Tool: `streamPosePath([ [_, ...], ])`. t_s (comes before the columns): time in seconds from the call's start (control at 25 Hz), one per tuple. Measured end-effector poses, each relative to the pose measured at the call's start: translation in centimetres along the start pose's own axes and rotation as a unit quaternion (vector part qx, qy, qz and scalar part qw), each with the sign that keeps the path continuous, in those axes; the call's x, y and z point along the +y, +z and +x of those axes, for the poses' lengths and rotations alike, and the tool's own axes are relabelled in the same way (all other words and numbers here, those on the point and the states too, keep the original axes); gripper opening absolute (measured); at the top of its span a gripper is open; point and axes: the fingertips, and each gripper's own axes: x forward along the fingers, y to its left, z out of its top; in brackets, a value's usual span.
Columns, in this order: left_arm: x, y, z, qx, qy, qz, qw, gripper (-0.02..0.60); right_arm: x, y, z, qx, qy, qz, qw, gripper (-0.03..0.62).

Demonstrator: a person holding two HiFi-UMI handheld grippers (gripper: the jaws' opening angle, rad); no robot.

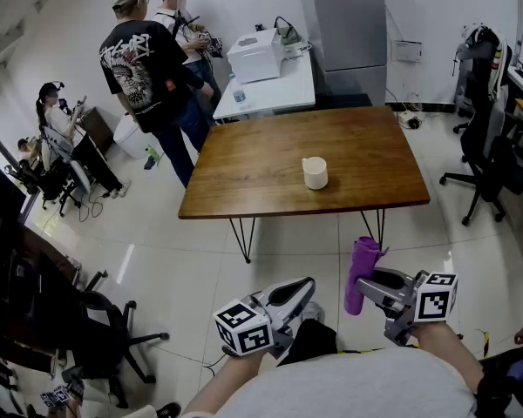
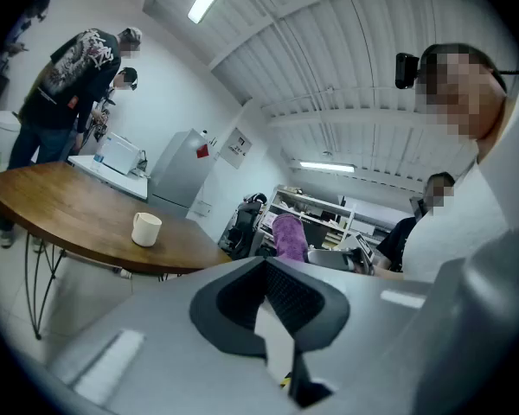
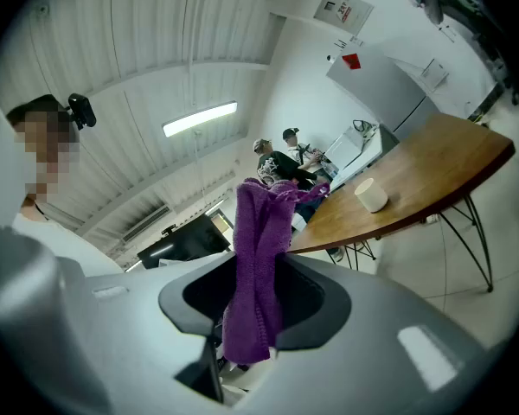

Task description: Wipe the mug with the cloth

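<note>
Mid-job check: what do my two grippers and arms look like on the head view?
They match. The left gripper and right gripper have smooth silver-grey shells that taper to two jaws lined with black textured pads. Each carries a white cube printed with black square markers. No cables show. The person wears a light grey top, and no sleeves cover the forearms.

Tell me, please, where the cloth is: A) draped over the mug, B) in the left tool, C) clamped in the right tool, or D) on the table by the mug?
C: the cloth hangs pinched in the right tool, and the mug stands alone on the table.
</note>
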Motion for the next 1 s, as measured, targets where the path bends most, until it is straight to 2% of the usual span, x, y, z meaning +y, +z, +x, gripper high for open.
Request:
streamPosePath([
  [0.32,10.0,2.9,3.6,0.007,-0.004,-0.006,1.0,0.0,-7.4,4.8,6.2,-0.001,-0.009,0.008,1.0,0.138],
  [0.68,28.3,10.2,7.9,0.026,0.002,-0.015,0.9995,0.0,-18.4,13.6,18.0,0.0,-0.038,0.036,0.999,0.138],
  [0.84,34.3,13.5,10.9,0.049,-0.038,0.015,0.998,0.0,-22.5,18.2,22.1,-0.013,-0.048,0.045,0.998,0.138],
  [1.0,38.7,13.7,13.7,0.09,-0.058,0.058,0.9925,0.0,-25.4,20.5,24.0,-0.02,-0.064,0.047,0.997,0.138],
])
